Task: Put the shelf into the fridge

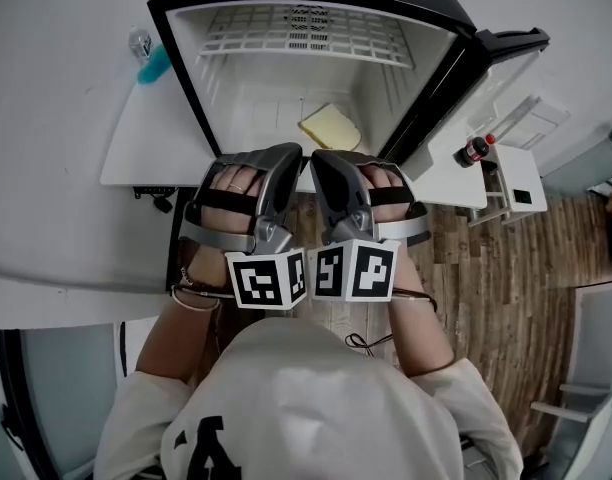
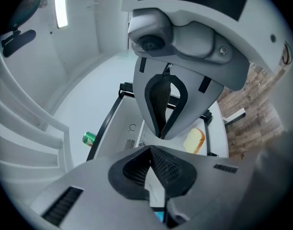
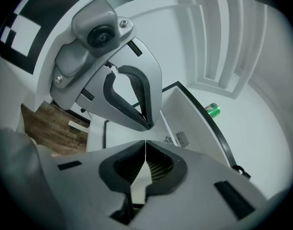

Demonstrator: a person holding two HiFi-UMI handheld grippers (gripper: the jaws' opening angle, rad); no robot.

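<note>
The small black fridge (image 1: 186,78) stands open on a white table. A white wire shelf (image 1: 296,30) lies across the upper part of its white inside. On the fridge floor rests a pale yellow slice of bread (image 1: 331,126), also seen in the left gripper view (image 2: 194,140). My left gripper (image 1: 289,158) and right gripper (image 1: 323,160) hover side by side just in front of the fridge's opening, well short of the shelf. The left gripper (image 2: 150,148) has its jaws shut with nothing between them. So does the right gripper (image 3: 145,146).
The fridge door (image 1: 506,78) hangs open to the right, with a cola bottle (image 1: 474,149) in its rack. A teal bottle (image 1: 151,58) stands left of the fridge. A green can (image 2: 89,138) (image 3: 212,110) sits on the white table (image 1: 146,148). Wooden floor (image 1: 486,268) lies below.
</note>
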